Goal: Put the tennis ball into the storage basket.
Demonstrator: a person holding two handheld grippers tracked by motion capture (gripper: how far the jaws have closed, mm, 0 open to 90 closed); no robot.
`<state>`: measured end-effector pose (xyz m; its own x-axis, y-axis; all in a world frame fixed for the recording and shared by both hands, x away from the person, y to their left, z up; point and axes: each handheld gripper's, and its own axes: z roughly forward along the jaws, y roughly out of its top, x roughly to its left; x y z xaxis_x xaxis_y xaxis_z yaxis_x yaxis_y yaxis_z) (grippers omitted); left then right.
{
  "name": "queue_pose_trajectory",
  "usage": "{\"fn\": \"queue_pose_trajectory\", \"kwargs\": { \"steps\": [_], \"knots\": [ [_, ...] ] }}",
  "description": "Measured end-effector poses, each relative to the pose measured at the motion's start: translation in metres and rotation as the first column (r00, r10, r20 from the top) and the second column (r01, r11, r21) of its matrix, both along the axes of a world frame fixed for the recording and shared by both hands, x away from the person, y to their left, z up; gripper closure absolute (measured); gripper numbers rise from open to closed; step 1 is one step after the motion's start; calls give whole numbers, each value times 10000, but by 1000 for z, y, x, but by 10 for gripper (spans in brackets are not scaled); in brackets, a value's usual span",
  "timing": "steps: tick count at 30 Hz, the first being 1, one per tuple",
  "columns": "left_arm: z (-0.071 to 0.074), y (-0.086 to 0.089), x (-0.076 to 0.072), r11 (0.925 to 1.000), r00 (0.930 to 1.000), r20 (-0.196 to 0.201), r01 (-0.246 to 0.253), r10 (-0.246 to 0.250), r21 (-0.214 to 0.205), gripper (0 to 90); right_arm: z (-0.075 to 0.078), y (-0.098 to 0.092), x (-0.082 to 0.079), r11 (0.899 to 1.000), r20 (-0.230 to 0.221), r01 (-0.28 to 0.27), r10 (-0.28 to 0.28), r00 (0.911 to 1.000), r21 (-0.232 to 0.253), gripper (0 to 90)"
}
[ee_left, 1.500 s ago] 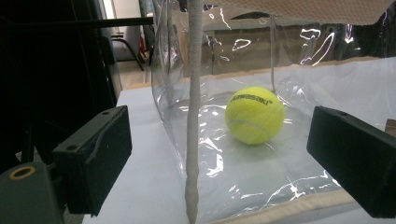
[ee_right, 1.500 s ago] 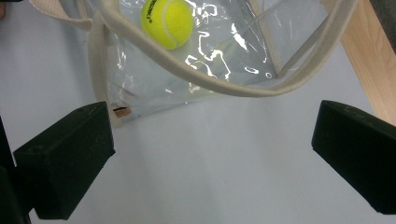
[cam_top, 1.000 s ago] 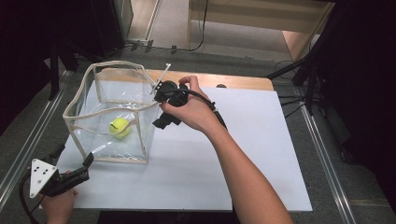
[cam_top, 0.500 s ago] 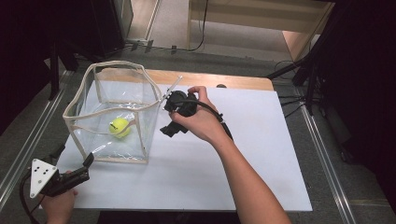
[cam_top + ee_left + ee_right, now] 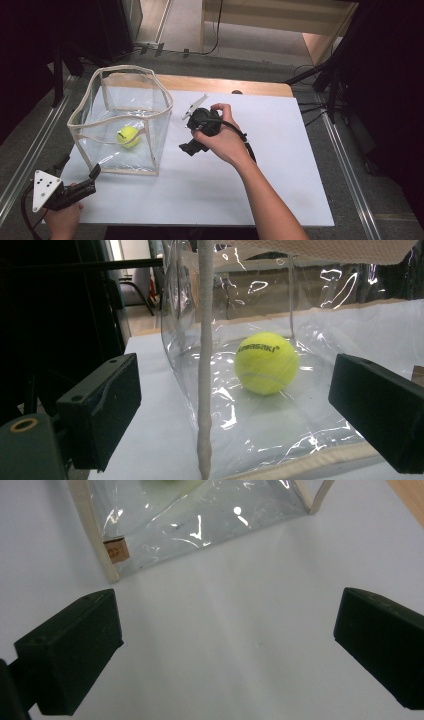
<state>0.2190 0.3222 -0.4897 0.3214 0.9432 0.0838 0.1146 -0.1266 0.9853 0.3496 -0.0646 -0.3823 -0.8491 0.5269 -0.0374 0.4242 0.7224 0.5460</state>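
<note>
Yellow ball [image 5: 266, 362] inside clear bag [image 5: 150, 107], beyond left gripper [image 5: 240, 410].

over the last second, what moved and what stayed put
The right gripper, jaws open and holding nothing, drew back from the rim of the clear bag to the right and toward the person, over the bare white table. The ball stayed inside the bag, and the left gripper kept its place at the near left corner.

One tennis ball [image 5: 128, 136], one clear bag [image 5: 120, 117] ahead of the left gripper [image 5: 93, 174], two grippers, one bench [image 5: 280, 165]
</note>
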Motion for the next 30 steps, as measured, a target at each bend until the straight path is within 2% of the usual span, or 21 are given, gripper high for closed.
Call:
{"fn": "queue_pose_trajectory", "kwargs": {
  "steps": [2,5,18,23,30],
  "knots": [
    [0,0,0,10000,10000,3,1,-1,31,69,-5,-3,-2,10000,56,32,-31,10000,-73,0],
    [0,0,0,10000,10000,-7,-3,3,39,69,-10,-10,-5,9998,151,-7,3,9999,216,0],
    [0,-1,0,9999,10000,-5,-2,2,109,69,-34,-44,-24,9943,373,660,-693,9969,834,0],
    [0,-1,0,9999,10000,8,-3,2,148,69,-41,-59,-32,9891,496,965,-1025,9935,1109,0],
    [0,-1,0,9999,10000,-10,-4,4,166,69,-51,-83,-44,9760,734,1474,-1607,9843,1604,0]
  ]
}}
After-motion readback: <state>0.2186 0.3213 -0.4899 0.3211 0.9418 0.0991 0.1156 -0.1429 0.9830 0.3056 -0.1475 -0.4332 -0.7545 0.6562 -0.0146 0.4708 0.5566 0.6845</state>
